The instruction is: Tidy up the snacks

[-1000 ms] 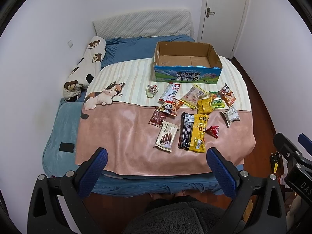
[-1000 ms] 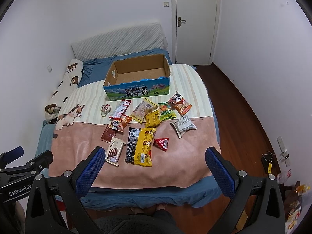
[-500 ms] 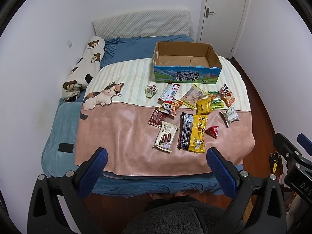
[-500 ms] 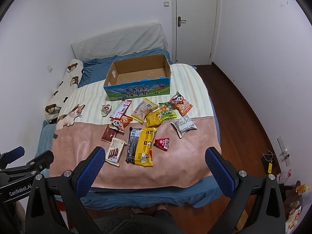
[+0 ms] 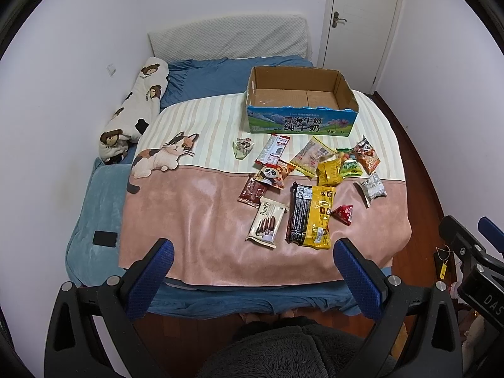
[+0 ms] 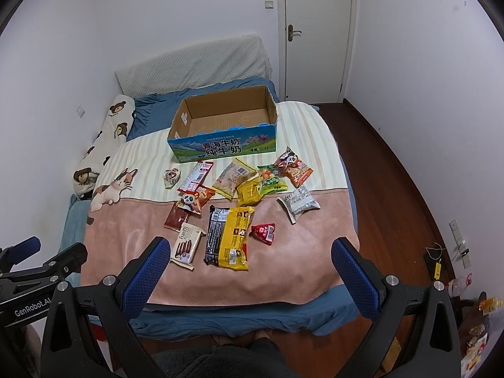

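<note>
Several snack packets lie scattered on the bed blanket (image 5: pixel 195 214): a large yellow and black bag (image 5: pixel 310 215) (image 6: pixel 229 240), a white Franzzi packet (image 5: pixel 267 222) (image 6: pixel 186 242), a small red packet (image 5: pixel 343 213) (image 6: pixel 264 233) and a panda packet (image 5: pixel 273 173). An open, empty cardboard milk box (image 5: pixel 300 104) (image 6: pixel 222 123) stands behind them. My left gripper (image 5: pixel 252 252) and my right gripper (image 6: pixel 249 252) are both open and empty, held above the foot of the bed, well short of the snacks.
A bear-print bolster (image 5: pixel 135 110) lies along the left wall. A grey pillow (image 5: pixel 226 37) leans at the headboard. A black phone (image 5: pixel 105 238) lies on the blue quilt at left. A closed door (image 6: pixel 315 31) and wooden floor (image 6: pixel 393 189) are at right.
Both views have edged slightly closer to the bed. Both grippers stay open, and nothing on the bed has moved.
</note>
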`<state>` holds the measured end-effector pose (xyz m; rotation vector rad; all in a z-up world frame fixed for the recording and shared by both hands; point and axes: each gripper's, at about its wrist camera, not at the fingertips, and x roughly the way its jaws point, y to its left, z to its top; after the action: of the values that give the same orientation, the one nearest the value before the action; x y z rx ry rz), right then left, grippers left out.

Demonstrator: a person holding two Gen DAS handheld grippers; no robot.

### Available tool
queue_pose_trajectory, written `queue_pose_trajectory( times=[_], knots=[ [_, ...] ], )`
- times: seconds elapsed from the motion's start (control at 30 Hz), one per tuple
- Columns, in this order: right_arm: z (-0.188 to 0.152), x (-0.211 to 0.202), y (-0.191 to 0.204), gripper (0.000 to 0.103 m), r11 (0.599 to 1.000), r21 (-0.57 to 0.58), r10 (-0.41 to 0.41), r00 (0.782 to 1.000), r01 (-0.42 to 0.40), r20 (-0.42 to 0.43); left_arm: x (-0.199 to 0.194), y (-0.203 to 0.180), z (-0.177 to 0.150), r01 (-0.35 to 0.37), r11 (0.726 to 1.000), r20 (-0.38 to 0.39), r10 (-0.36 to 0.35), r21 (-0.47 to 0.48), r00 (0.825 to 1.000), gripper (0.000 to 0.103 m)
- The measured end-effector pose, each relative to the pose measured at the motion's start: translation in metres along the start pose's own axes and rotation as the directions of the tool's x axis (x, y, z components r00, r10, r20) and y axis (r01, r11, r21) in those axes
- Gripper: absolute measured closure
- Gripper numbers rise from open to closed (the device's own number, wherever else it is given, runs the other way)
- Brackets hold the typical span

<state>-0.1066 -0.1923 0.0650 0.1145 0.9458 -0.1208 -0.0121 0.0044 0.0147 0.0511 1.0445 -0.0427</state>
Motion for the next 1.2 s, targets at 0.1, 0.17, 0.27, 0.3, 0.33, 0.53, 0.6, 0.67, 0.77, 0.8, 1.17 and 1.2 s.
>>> queue_pose_trajectory(
  times=[0.1, 0.17, 0.27, 0.3, 0.33, 0.53, 0.6, 0.67, 0.77, 0.8, 1.17, 1.2],
  knots=[
    [0.003, 0.014, -0.002, 0.000, 1.000, 0.021, 0.015, 1.000, -0.015, -0.024, 0.009, 0.001, 0.004, -0.015, 1.000, 0.000, 0.015, -0.004, 1.000, 0.000],
    [0.003, 0.038, -0.006, 0.000, 0.998, 0.046, 0.035, 0.998, -0.033, -0.055, 0.029, 0.001, 0.011, -0.042, 0.999, -0.004, 0.042, -0.009, 0.999, 0.000],
    [0.002, 0.084, -0.014, 0.000, 0.992, 0.104, 0.082, 0.987, -0.068, -0.141, 0.060, 0.004, 0.016, -0.072, 0.997, -0.031, 0.072, -0.025, 0.997, 0.000],
    [0.001, 0.101, -0.015, 0.000, 0.990, 0.125, 0.090, 0.981, -0.069, -0.169, 0.076, 0.006, 0.017, -0.094, 0.995, -0.042, 0.092, -0.027, 0.995, 0.000],
    [0.000, 0.117, -0.016, 0.000, 0.989, 0.133, 0.093, 0.976, -0.067, -0.196, 0.089, 0.007, 0.019, -0.112, 0.993, -0.058, 0.110, -0.027, 0.992, 0.000],
    [-0.022, 0.234, -0.015, 0.000, 0.980, 0.182, 0.138, 0.923, -0.076, -0.360, 0.189, 0.016, 0.019, -0.149, 0.989, -0.193, 0.147, 0.006, 0.970, 0.000],
    [-0.031, 0.274, -0.012, 0.000, 0.980, 0.184, 0.148, 0.898, -0.077, -0.414, 0.223, 0.011, 0.017, -0.116, 0.992, -0.250, 0.124, 0.047, 0.960, 0.000],
    [-0.039, 0.303, -0.009, 0.000, 0.980, 0.183, 0.157, 0.878, -0.081, -0.452, 0.253, 0.001, 0.016, -0.085, 0.993, -0.287, 0.107, 0.087, 0.952, 0.000],
    [-0.049, 0.328, -0.009, 0.000, 0.980, 0.183, 0.162, 0.859, -0.081, -0.485, 0.306, -0.020, 0.013, -0.007, 0.989, -0.367, 0.062, 0.149, 0.928, 0.000],
    [-0.050, 0.333, -0.009, 0.000, 0.979, 0.187, 0.163, 0.855, -0.079, -0.492, 0.324, -0.026, 0.012, 0.005, 0.985, -0.393, 0.065, 0.173, 0.917, 0.000],
    [-0.050, 0.386, 0.014, 0.000, 0.968, 0.228, 0.213, 0.815, -0.103, -0.538, 0.388, 0.002, -0.005, 0.028, 0.999, -0.504, -0.010, 0.027, 0.863, 0.045],
    [-0.048, 0.393, 0.019, 0.000, 0.970, 0.223, 0.205, 0.818, -0.097, -0.537, 0.387, 0.014, -0.009, 0.020, 0.999, -0.514, -0.030, -0.024, 0.857, 0.045]
  ],
)
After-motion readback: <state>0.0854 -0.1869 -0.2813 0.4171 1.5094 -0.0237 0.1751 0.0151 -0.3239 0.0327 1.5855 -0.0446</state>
